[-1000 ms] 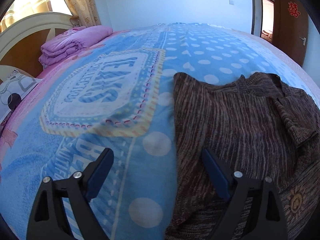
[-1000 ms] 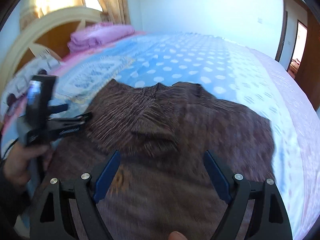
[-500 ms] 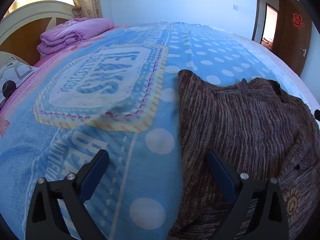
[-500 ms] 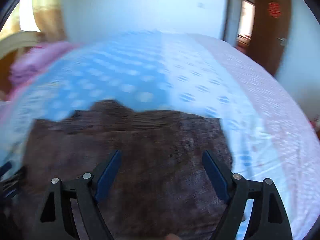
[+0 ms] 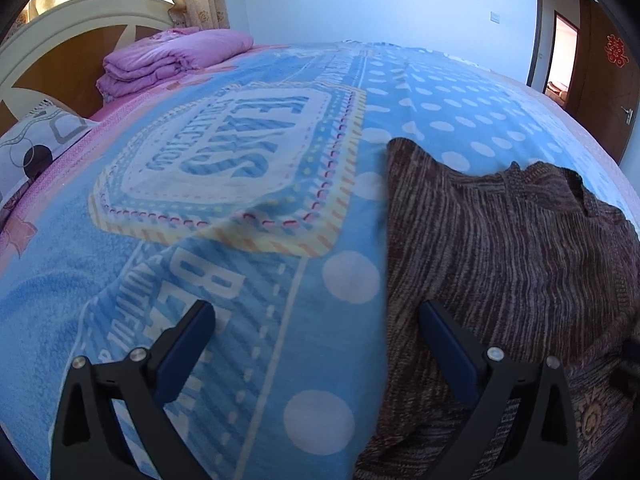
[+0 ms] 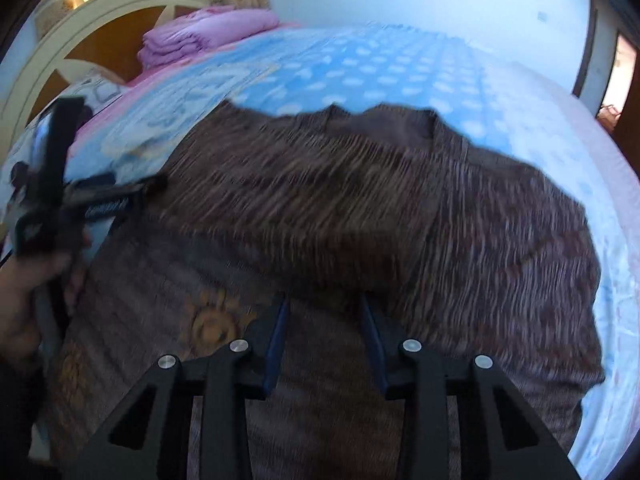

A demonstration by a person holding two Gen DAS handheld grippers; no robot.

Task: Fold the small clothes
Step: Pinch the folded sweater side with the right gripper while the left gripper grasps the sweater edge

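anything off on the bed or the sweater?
Nothing damaged or spilled. The sweater lies rumpled on the blanket, one flap folded across its front, as expected mid-fold. Right-wrist view is motion-blurred, so fine detail is unclear.

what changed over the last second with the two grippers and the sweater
The right gripper dropped toward the brown sweater and its jaws have just been closing, with a fold of the knit between the fingers; the blur hides whether they pinch it yet. The left gripper opened slightly wider and stays over the sweater's edge on the blanket. The sweater has not shifted.
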